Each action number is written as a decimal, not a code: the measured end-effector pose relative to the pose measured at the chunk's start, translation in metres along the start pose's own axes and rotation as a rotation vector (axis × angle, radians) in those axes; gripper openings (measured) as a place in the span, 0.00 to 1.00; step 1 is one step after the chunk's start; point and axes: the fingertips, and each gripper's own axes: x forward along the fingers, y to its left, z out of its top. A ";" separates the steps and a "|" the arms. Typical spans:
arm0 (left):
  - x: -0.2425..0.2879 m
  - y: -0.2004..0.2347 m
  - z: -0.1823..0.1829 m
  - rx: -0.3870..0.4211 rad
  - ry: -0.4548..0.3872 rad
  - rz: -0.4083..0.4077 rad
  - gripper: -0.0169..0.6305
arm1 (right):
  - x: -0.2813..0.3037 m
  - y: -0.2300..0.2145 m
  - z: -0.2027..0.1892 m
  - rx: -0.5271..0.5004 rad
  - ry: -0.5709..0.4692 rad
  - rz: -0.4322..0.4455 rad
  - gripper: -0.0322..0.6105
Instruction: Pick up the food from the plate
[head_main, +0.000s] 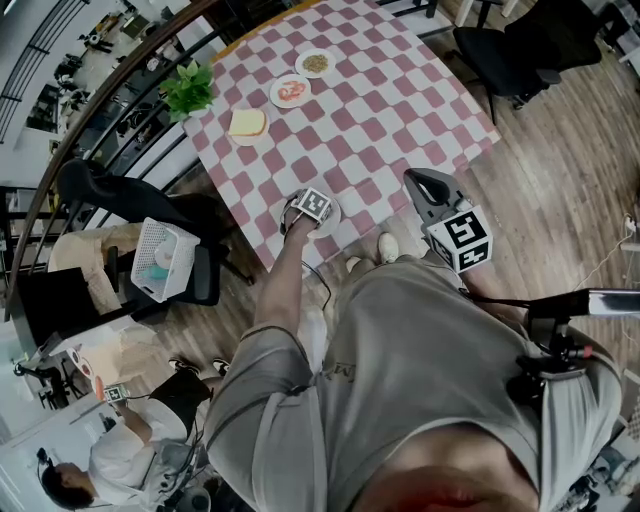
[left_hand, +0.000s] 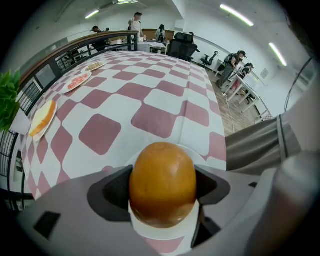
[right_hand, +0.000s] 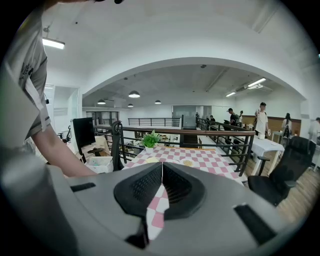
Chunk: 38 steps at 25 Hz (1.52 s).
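A worktop (head_main: 380, 120) covered in a pink-and-white checked cloth carries several small plates. At its near edge, the left gripper (head_main: 308, 212) points steeply down over a small round white plate (head_main: 330, 213). In the left gripper view, a smooth golden-brown rounded bun (left_hand: 162, 182) sits on that white plate (left_hand: 165, 234). The dark fingers (left_hand: 111, 192) of the left gripper are closed against its two sides, one pad touching each flank, and the bun's underside is still on the plate. The right gripper (head_main: 420, 185) is held off the worktop's near right corner, above the wooden floor (head_main: 560, 170). Its square-marker cube (head_main: 462, 240) faces the head camera. In the right gripper view its ribbed black fingers (right_hand: 142, 187) are brought together with the tips meeting and nothing between them. Farther along the worktop and well apart from the bun, a pale slice of bread (head_main: 247, 123) lies on its own white plate. Beyond it stand a white plate with red food (head_main: 290, 92) and a white plate with a brownish grainy heap (head_main: 316, 63). A leafy green potted plant (head_main: 188, 90) stands at the far left corner, beside a dark metal railing (head_main: 110, 130).
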 end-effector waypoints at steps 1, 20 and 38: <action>0.000 0.000 0.000 -0.026 -0.010 -0.007 0.58 | 0.000 0.000 0.000 0.000 -0.001 -0.001 0.07; -0.126 0.010 0.050 -0.200 -0.451 0.100 0.58 | 0.025 0.013 0.011 -0.013 -0.022 0.058 0.07; -0.328 -0.029 0.092 -0.167 -0.957 0.370 0.58 | 0.071 0.063 0.042 -0.107 -0.073 0.292 0.07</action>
